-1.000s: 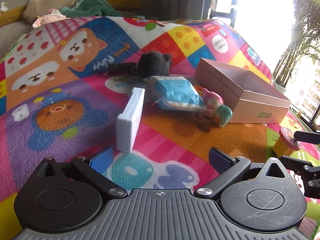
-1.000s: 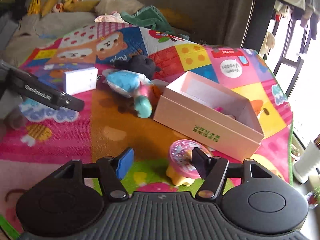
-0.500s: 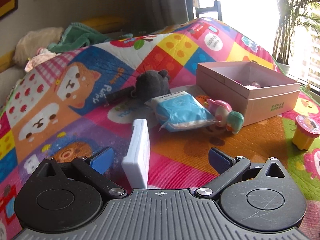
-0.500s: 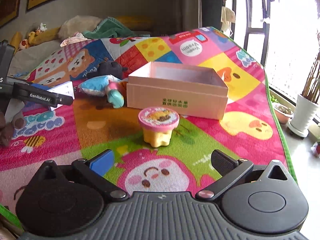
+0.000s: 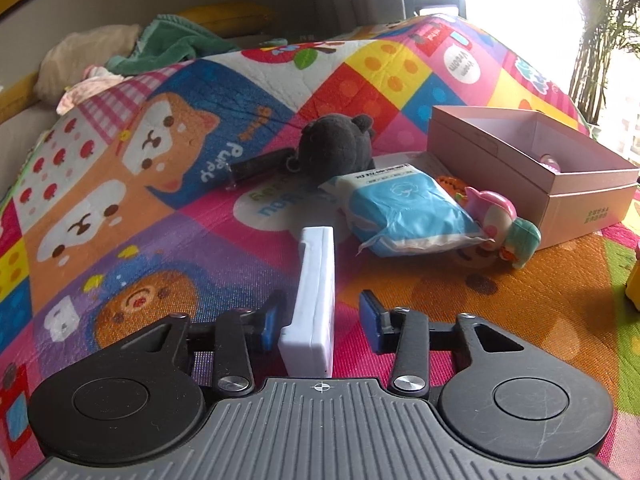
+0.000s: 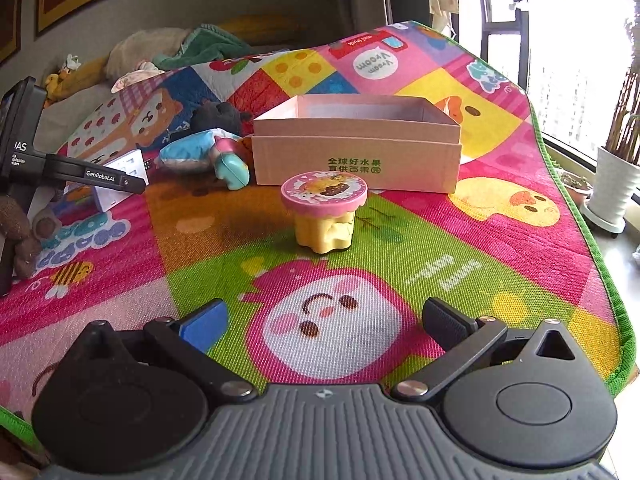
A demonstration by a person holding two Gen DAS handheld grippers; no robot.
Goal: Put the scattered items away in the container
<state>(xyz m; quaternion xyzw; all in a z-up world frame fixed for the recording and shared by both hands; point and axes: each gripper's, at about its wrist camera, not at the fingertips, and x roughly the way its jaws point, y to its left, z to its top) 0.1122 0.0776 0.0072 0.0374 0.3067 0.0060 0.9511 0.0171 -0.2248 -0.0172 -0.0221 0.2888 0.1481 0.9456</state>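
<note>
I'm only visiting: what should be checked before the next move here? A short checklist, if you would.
1. White case sits between the left jaws: ok.
2. Left jaws pressing on the case: not ok, mat shows between the case and one pad.
3. Pink box open on top: ok.
4. Right jaws open and empty: ok.
5. Yellow pot upright on the mat ahead of the right jaws: ok.

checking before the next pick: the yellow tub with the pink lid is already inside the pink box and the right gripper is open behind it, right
Not quite. The yellow tub with the pink lid stands on the play mat in front of the pink box, not inside it. The right wrist view shows this. The right gripper is indeed open, with nothing between its jaws.
</note>
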